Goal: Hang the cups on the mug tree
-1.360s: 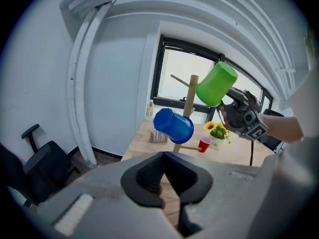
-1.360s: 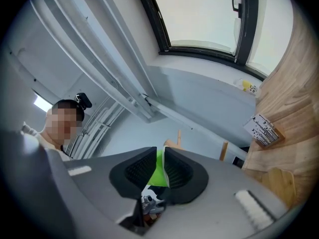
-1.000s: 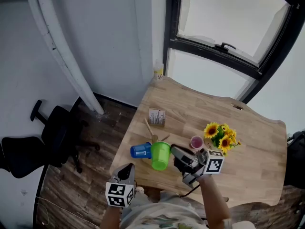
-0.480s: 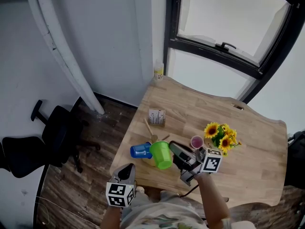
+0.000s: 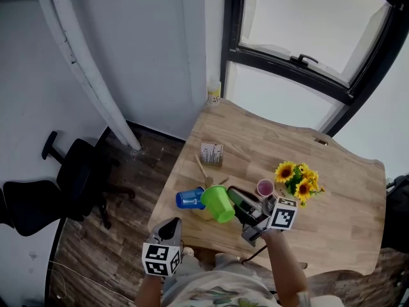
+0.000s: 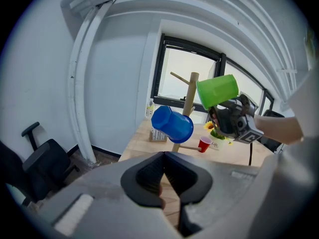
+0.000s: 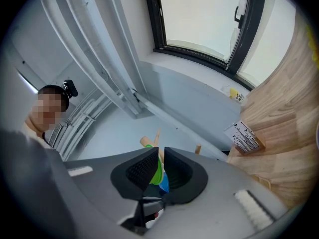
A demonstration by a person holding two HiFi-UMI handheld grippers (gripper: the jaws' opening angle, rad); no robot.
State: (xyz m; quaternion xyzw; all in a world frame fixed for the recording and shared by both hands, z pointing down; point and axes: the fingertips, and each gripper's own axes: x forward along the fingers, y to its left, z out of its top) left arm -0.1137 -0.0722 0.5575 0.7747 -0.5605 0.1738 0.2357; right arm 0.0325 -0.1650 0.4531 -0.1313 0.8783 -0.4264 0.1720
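At the lower middle of the head view, the right gripper (image 5: 232, 198) is clamped on the green cup (image 5: 217, 204). Its jaws have just squeezed narrower on the cup's wall. The cup is held tilted, up beside the wooden mug tree (image 6: 189, 103). 1 blue cup (image 6: 172, 124) hangs on a peg there. The red cup (image 5: 264, 188) stands on the table (image 5: 268, 142), just beside the sunflowers (image 5: 297, 181). The left gripper (image 5: 170, 226) hovers at lower left, jaws pressed together, nothing between.
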